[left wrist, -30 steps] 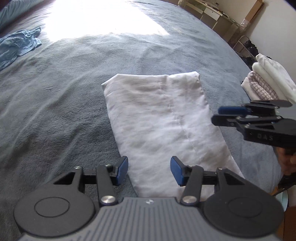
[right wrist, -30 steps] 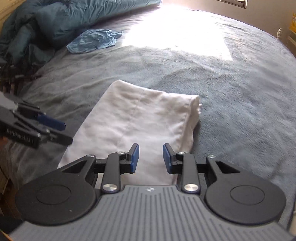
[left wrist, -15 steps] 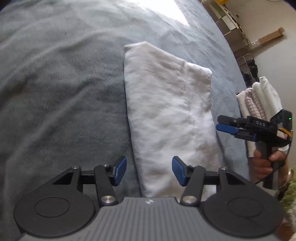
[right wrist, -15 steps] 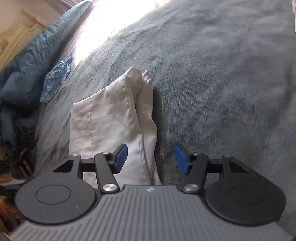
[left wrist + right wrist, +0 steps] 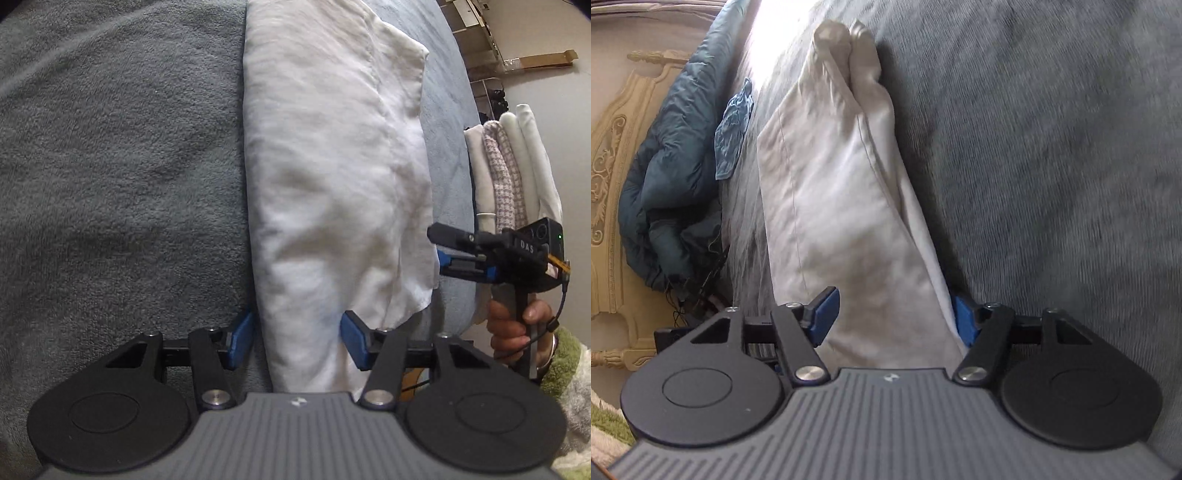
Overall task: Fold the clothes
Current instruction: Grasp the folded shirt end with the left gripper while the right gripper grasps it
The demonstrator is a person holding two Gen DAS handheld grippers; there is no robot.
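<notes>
On the grey fleece bed cover (image 5: 110, 166) lies the folded white cotton garment (image 5: 332, 166), a long strip with its near end toward both cameras.

Left gripper (image 5: 297, 339): its blue-padded jaws stand moderately apart, straddling the near end of the garment. The left pad sits on the cover just beside the cloth edge; the right pad rests against the cloth. The cloth between them is not pinched.

Right gripper (image 5: 897, 315): seen from the left wrist view at the garment's right edge (image 5: 448, 254), held by a hand (image 5: 517, 328) on its grip. Its jaws are opening. In its own view the garment's near corner lies between them; the right pad is partly hidden behind the cloth edge, the left pad hangs over the cloth, and no clamping shows.

Beyond the garment's right side, a stack of folded white and checked cloths (image 5: 513, 166) stands near the bed edge. A crumpled blue cloth (image 5: 733, 129) lies on the cover beside a dark teal quilt (image 5: 676, 166), against a carved cream headboard (image 5: 609, 166).
</notes>
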